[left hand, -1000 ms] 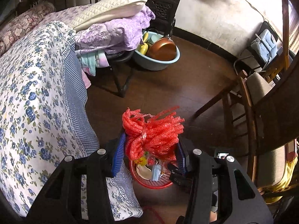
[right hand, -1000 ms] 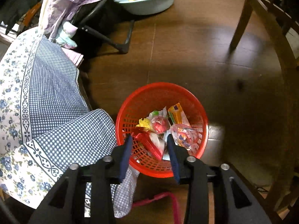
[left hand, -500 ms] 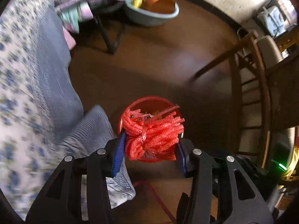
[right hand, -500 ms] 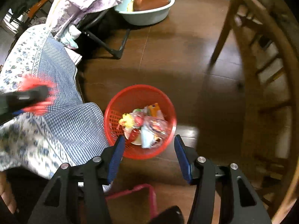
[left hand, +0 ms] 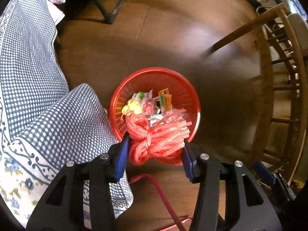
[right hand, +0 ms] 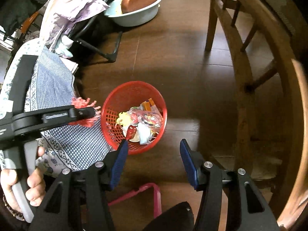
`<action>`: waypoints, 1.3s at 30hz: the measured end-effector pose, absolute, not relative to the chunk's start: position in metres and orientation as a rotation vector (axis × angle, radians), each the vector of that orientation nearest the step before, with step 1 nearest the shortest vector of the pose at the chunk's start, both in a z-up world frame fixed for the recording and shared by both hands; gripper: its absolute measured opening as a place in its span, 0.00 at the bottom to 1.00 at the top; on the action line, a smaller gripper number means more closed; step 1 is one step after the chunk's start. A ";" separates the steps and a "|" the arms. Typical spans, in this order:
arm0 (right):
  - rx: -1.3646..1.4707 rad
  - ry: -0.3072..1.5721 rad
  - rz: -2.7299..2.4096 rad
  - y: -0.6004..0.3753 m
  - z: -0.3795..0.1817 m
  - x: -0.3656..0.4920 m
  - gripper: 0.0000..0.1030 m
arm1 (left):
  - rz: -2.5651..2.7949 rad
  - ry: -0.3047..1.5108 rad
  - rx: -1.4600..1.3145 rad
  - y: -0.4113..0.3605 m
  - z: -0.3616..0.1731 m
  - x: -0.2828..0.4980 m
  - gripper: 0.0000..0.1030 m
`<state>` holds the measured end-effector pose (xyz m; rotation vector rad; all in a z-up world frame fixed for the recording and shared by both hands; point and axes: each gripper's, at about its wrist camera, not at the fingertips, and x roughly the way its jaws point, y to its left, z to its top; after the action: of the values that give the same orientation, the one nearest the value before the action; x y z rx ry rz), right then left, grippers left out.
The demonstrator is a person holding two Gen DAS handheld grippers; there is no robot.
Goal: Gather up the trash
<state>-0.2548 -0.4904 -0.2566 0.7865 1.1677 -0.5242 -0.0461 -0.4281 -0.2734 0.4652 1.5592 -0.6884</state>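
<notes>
My left gripper point(left hand: 154, 150) is shut on a bundle of red foam netting point(left hand: 157, 140) and holds it over the near rim of a round red basket point(left hand: 173, 77) on the brown floor. The basket holds several wrappers point(left hand: 146, 102). In the right wrist view the left gripper point(right hand: 84, 113) with the netting point(right hand: 82, 103) hangs just left of the basket point(right hand: 132, 88). My right gripper point(right hand: 153, 154) is open and empty, above the floor near the basket's front edge.
A bed with a blue checked and floral cover point(left hand: 38, 100) lies at the left, its corner against the basket. Wooden chairs point(right hand: 250, 67) stand at the right. A pale blue basin point(right hand: 134, 17) with a brown pan sits beyond. A pink cord point(left hand: 159, 190) crosses the floor.
My left gripper tilted down and carried the netting toward the basket. My right gripper opened, let go of a wrapper into the basket, and pulled back and up.
</notes>
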 end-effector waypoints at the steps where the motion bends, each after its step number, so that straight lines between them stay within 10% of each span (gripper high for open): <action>1: 0.786 1.171 -0.515 -0.488 -0.257 -0.253 0.53 | -0.679 1.566 0.470 -0.429 -0.277 -0.045 0.48; 6: 0.785 1.171 -0.503 -0.485 -0.256 -0.249 0.53 | -0.668 1.606 0.479 -0.430 -0.288 -0.043 0.50; 13: 0.777 1.153 -0.516 -0.486 -0.248 -0.251 0.53 | -0.691 1.583 0.480 -0.435 -0.284 -0.047 0.84; 24: 0.752 1.147 -0.517 -0.485 -0.238 -0.249 0.54 | -0.728 1.531 0.438 -0.439 -0.257 -0.051 0.87; 29: 0.668 1.117 -0.557 -0.479 -0.219 -0.251 0.81 | -0.733 1.319 0.416 -0.426 -0.190 -0.063 0.87; 39: 0.542 1.021 -0.496 -0.448 -0.155 -0.263 0.94 | -0.682 0.971 0.297 -0.340 -0.053 -0.123 0.93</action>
<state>-0.2633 -0.4480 -0.1549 0.5417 1.0206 -0.4962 -0.1235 -0.3399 -0.0528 0.2970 0.9705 -0.6820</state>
